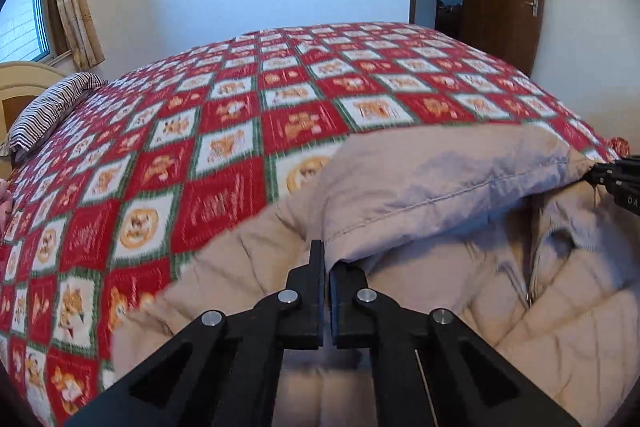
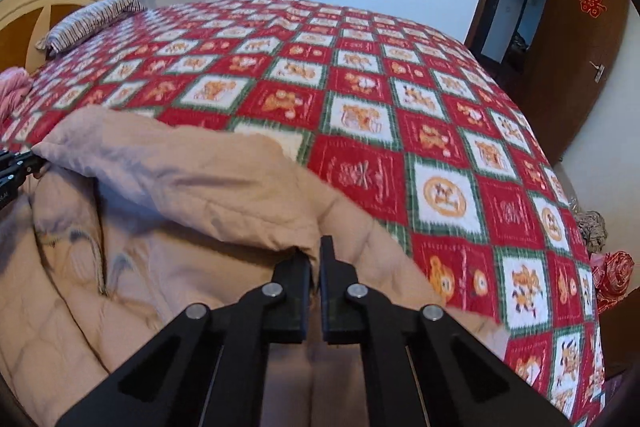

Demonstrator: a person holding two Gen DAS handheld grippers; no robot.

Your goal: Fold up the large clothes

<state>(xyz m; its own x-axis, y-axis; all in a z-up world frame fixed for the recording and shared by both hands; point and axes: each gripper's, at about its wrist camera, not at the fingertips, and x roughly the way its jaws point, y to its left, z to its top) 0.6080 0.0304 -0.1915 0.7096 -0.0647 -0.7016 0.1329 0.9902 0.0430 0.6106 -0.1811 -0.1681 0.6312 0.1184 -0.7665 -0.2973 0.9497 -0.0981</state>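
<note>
Fingers (image 1: 316, 259) of both grippers pinched on beige jacket (image 1: 460, 179) hem corners, patterned bedspread (image 1: 224, 115) bare beyond

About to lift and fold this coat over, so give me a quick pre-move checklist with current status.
1. Left gripper shut on the beige coat's edge: ok.
2. Right gripper shut on the edge's other end: ok.
3. Edge between the two grips free of twists: ok, it runs in one band.
4. Zipper closed: cannot tell.
5. Bedspread beyond the coat bare for laying it down: ok.
6. Coat's near part lying flat: cannot tell, out of view.
</note>
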